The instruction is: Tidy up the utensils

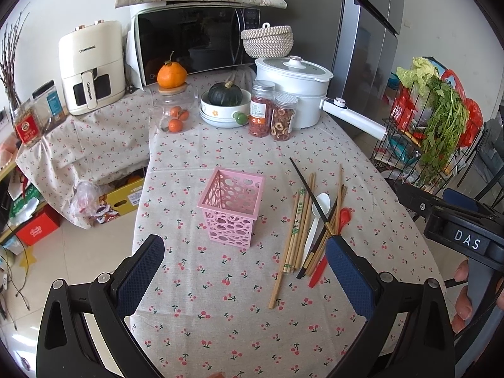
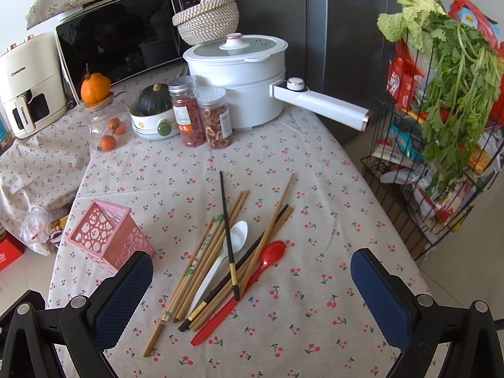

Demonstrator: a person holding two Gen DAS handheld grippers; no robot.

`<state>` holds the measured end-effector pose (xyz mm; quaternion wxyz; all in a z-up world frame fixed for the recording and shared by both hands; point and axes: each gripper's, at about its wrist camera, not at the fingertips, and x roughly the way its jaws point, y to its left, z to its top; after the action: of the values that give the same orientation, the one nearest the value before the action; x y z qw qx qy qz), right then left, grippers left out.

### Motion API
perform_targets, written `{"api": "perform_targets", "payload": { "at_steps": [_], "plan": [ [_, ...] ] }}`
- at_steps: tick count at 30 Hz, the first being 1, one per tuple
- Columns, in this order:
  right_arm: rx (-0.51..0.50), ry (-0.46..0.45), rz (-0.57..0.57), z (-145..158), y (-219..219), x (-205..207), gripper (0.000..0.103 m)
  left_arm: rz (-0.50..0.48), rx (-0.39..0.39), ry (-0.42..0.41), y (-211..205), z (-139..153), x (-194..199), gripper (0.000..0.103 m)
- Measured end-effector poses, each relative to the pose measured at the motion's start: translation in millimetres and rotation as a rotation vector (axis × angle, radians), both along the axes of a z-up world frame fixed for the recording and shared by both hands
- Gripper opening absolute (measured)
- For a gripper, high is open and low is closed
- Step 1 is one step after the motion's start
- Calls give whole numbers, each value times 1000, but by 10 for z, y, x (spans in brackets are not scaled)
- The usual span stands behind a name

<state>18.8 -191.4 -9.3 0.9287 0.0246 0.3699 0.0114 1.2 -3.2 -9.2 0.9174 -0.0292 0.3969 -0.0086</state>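
Observation:
A pink perforated utensil holder [image 1: 231, 208] [image 2: 105, 234] stands upright and holds nothing on the cherry-print tablecloth. To its right lies a loose pile: several bamboo chopsticks [image 1: 297, 226] [image 2: 201, 258], black chopsticks [image 1: 310, 193] [image 2: 227, 230], a white spoon [image 1: 316, 217] [image 2: 231, 242] and a red spoon [image 1: 334, 230] [image 2: 263, 263]. My left gripper [image 1: 244, 258] hangs open above the cloth, in front of the holder. My right gripper [image 2: 252, 271] is open over the near end of the pile, holding nothing; its body [image 1: 456, 220] shows at the right of the left wrist view.
At the table's back stand a white electric pot [image 1: 293, 89] [image 2: 242, 72] with a long handle, two jars of dried food [image 1: 272, 113] [image 2: 201, 116], a bowl with a squash [image 1: 225, 104], a microwave [image 1: 195, 41] and an air fryer [image 1: 91, 66]. A wire rack [image 2: 441, 157] of groceries stands right of the table.

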Motion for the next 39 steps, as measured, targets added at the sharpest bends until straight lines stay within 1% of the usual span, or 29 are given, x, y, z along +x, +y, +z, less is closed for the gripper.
{"api": "perform_targets", "payload": {
  "at_steps": [3, 6, 10, 11, 13, 16, 17, 18, 19, 20, 22, 24, 26, 29, 31, 34, 38, 39],
  "plan": [
    [10, -6, -26, 7, -88, 63, 103, -12, -3, 3, 4, -23, 99, 103],
    [-9, 29, -69, -21, -187, 195, 103, -48, -33, 34, -27, -44, 267, 103],
    [42, 66, -93, 79, -374, 380, 103, -102, -69, 67, -165, -46, 510, 102],
    [55, 69, -103, 115, -424, 431, 103, -113, -80, 82, -213, -54, 585, 101],
    [62, 76, -134, 166, -521, 552, 103, -131, -96, 112, -323, -77, 759, 95],
    [78, 109, -169, 113, -686, 751, 103, -143, -94, 154, -526, -140, 1057, 80],
    [91, 117, -182, 57, -751, 790, 103, -144, -96, 175, -598, -180, 1168, 69],
    [106, 128, -194, -18, -822, 826, 103, -147, -100, 199, -675, -228, 1291, 61],
    [117, 149, -206, -111, -892, 859, 103, -153, -108, 226, -751, -290, 1425, 58],
    [125, 190, -214, -208, -954, 905, 103, -156, -119, 254, -826, -368, 1572, 54],
    [161, 270, -209, -376, -1074, 999, 103, -132, -126, 309, -937, -564, 1883, 45],
    [206, 313, -210, -483, -1175, 1055, 103, -100, -118, 350, -1008, -783, 2185, 27],
    [239, 348, -214, -571, -1252, 1118, 103, -67, -99, 367, -1057, -977, 2435, 18],
    [243, 380, -229, -681, -1332, 1204, 103, -27, -79, 378, -1090, -1208, 2752, 15],
    [219, 391, -242, -726, -1363, 1258, 103, -10, -101, 397, -1095, -1328, 2906, 14],
    [198, 398, -259, -775, -1416, 1340, 103, 5, -94, 412, -1123, -1464, 3066, 14],
    [217, 397, -255, -771, -1451, 1380, 103, 29, -39, 449, -1138, -1652, 3214, 14],
    [219, 394, -251, -763, -1443, 1388, 103, 30, -47, 455, -1129, -1685, 3231, 13]
  ]
}}
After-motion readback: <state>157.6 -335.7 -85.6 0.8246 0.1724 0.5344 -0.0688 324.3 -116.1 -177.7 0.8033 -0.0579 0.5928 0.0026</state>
